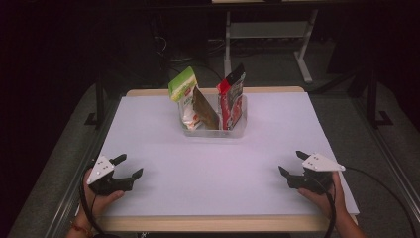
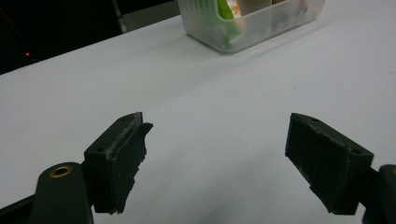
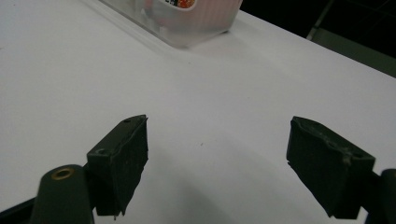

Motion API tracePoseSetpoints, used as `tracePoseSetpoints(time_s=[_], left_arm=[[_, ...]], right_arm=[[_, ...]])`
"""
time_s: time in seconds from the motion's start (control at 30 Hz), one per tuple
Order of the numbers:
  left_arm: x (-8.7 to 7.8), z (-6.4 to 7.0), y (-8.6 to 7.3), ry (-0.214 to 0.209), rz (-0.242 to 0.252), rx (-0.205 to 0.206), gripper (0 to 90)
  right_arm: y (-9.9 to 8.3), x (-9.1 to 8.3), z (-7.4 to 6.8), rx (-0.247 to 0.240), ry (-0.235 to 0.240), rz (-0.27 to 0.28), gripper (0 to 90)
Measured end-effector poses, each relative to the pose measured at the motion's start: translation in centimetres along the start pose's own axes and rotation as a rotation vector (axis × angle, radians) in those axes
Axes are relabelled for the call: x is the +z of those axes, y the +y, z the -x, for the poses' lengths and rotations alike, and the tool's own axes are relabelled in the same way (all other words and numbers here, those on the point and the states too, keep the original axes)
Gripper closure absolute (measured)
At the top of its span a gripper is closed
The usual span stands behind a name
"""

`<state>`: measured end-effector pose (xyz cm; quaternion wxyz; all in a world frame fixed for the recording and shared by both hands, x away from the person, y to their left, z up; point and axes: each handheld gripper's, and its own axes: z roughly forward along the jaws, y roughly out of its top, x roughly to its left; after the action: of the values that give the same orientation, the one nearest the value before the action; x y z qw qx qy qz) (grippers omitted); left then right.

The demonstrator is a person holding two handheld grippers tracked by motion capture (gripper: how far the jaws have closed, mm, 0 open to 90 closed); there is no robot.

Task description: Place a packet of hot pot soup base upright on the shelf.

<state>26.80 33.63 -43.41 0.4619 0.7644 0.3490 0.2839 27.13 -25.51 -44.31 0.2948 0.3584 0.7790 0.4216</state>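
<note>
A clear plastic bin [image 1: 236, 130] stands at the far middle of the white table [image 1: 208, 168]. It holds a green-topped snack bag [image 1: 183, 89], a brown packet [image 1: 204, 110] and a red packet [image 1: 232, 96], all upright. My left gripper [image 1: 130, 166] rests near the front left edge, open, nothing between its jaws. My right gripper [image 1: 291, 162] rests near the front right, open and empty too. In the left gripper view the bin [image 2: 261, 32] lies ahead past my left gripper [image 2: 217, 149]. In the right gripper view the bin [image 3: 196, 28] is far ahead of my right gripper [image 3: 217, 149].
The white sheet covers a wooden tabletop whose edge [image 1: 213, 223] shows at the front. Desk legs [image 1: 302, 54] and dark floor lie beyond the far edge. A black cable [image 1: 381, 188] trails from the right gripper.
</note>
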Motion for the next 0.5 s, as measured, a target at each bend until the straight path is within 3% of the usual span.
tracePoseSetpoints(time_s=[0.5], left_arm=[[-0.06, 0.07, 0.12, 0.004, 0.006, 0.013, 19.6]], right_arm=[[0.02, -0.1, -0.01, -0.004, -0.003, 0.006, 20.4]])
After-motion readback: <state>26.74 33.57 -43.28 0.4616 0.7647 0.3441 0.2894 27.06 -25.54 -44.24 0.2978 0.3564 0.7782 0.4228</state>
